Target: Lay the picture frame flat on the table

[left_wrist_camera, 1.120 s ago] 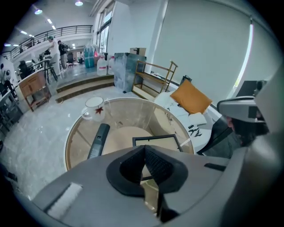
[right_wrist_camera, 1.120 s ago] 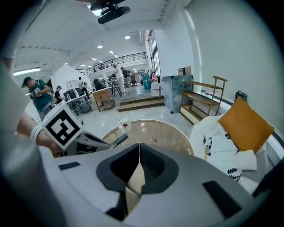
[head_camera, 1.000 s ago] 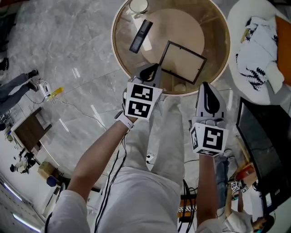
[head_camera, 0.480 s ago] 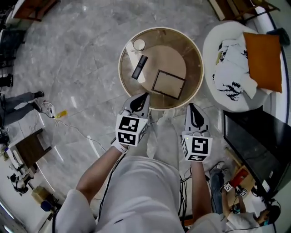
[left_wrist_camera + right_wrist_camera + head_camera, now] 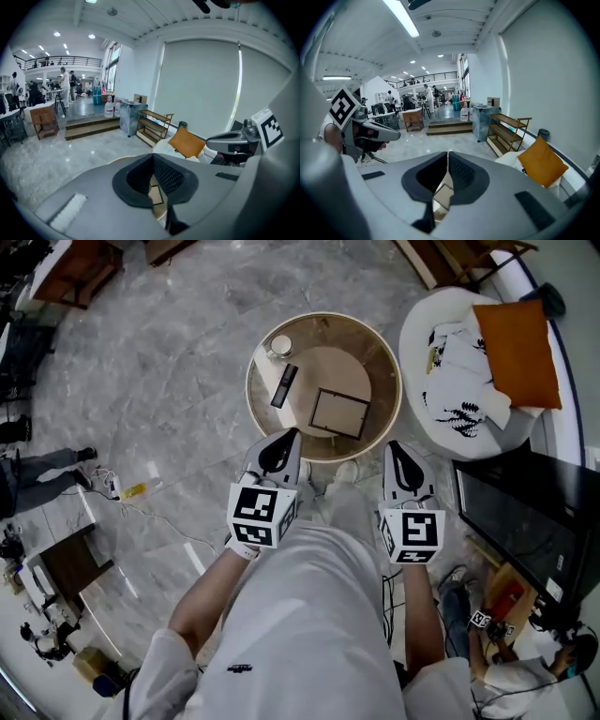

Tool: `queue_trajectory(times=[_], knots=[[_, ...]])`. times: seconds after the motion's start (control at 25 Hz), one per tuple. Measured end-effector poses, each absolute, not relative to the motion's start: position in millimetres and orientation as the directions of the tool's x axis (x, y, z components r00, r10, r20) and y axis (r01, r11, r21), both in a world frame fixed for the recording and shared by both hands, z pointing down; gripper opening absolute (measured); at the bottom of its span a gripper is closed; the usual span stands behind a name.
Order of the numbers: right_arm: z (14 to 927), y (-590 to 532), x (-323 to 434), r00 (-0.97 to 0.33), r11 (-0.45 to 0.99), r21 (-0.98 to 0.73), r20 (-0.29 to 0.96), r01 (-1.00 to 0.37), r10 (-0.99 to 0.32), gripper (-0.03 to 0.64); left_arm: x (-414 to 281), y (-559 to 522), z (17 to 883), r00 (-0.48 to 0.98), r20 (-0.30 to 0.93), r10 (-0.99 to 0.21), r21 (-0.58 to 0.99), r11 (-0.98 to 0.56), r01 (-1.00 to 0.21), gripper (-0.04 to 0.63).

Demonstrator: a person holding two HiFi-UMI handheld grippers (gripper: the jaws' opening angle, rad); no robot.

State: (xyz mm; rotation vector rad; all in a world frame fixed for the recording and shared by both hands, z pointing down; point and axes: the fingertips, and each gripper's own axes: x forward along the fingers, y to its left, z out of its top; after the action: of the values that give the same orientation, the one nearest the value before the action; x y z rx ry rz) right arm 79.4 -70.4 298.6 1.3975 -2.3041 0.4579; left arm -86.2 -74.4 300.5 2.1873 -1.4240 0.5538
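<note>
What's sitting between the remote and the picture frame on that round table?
Nothing. In the head view, only bare tabletop separates the remote from the picture frame.

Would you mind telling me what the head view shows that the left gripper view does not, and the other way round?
Only the head view shows the remote and the cup on the round table, and the left claw from outside. Only the left gripper view shows the wooden shelf, the steps and that claw's jaws shut with nothing between them. Both show the picture frame lying flat on the table, the orange cushion and the right claw.
</note>
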Motion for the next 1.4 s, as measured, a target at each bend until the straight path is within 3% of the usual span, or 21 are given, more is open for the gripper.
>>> queue_trajectory(times=[0.72, 1.4], knots=[[234, -44, 93, -0.365, 0.381, -0.043, 0.404, -0.923, -0.839, 0.006, -80, -49, 221, 0.439, 0.433, -0.788, 0.142, -0.421, -0.896, 0.005], [224, -35, 86, -0.358, 0.379, -0.022, 0.379, -0.925, -0.853, 0.006, -88, -43, 215, 0.444, 0.427, -0.788, 0.144, -0.425, -0.894, 0.005]])
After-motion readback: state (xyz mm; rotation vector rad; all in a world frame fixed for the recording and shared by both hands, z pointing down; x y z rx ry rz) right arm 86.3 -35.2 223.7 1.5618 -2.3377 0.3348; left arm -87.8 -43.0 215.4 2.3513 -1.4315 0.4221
